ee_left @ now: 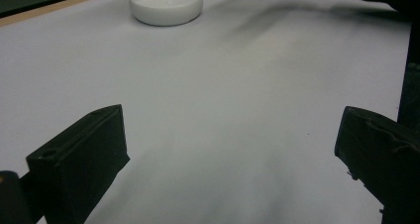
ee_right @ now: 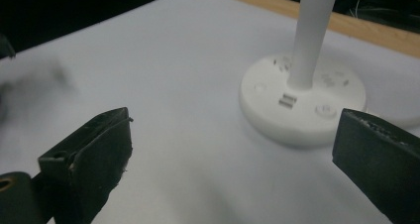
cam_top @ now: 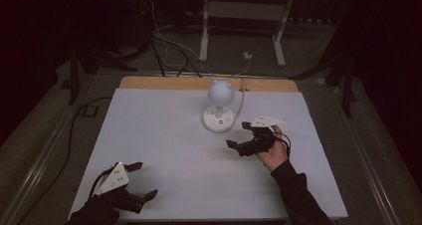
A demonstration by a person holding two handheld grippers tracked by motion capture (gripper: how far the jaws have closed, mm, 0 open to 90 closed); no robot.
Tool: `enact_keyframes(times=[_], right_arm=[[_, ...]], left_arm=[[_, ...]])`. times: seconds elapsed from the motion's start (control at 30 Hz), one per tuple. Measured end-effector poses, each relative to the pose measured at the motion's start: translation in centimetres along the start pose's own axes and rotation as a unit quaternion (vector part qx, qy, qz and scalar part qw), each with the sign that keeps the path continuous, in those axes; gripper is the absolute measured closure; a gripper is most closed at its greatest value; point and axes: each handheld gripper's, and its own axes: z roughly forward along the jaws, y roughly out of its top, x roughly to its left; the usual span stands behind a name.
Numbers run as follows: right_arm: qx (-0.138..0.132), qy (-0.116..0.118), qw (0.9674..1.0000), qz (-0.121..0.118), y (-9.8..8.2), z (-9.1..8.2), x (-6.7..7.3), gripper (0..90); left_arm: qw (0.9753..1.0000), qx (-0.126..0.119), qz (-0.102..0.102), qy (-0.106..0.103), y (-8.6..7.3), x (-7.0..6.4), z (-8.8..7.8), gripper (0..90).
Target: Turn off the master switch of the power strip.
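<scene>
High view: the white counter point(cam_top: 164, 150) carries one item, a white desk lamp point(cam_top: 219, 103) with a round head, a thin stem and a disc base. The lamp stands ahead of the right tool point(cam_top: 238, 135), near it but not touching. The left tool point(cam_top: 143, 181) rests well apart from the lamp, at the near left corner of the counter.

Right gripper view: the lamp base point(ee_right: 302, 102) lies just beyond the right-hand jaw, and the stem point(ee_right: 311, 35) rises upright from it. The right tool's jaws stand wide apart with bare counter between them; nothing is held.

Left gripper view: the left tool's jaws also stand wide apart over bare counter, holding nothing. The lamp base point(ee_left: 166, 5) sits far ahead.

Progress, as a judgement: the right tool is positioned by the base controls, but no contact shows. Any pressing or gripping of the lamp remains to be done.

Markings: small buttons and slots point(ee_right: 288, 100) show on the base. No brand, label or writing can be read.
</scene>
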Motion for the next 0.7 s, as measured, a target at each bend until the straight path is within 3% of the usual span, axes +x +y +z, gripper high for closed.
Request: enact_keyframes(times=[0.43,0.7], right_arm=[[0.012,-0.011,0.9999,0.003,-3.7,-3.3,0.8,1.7],[0.036,-0.02,0.9991,-0.005,-5.9,-4.8,1.4,1.7]], left_arm=[[1.0,0.001,0.004,0.0,0.0,-0.1,0.0,0.4],[1.0,0.002,0.005,-0.002,0.1,-0.1,0.1,0.4]])
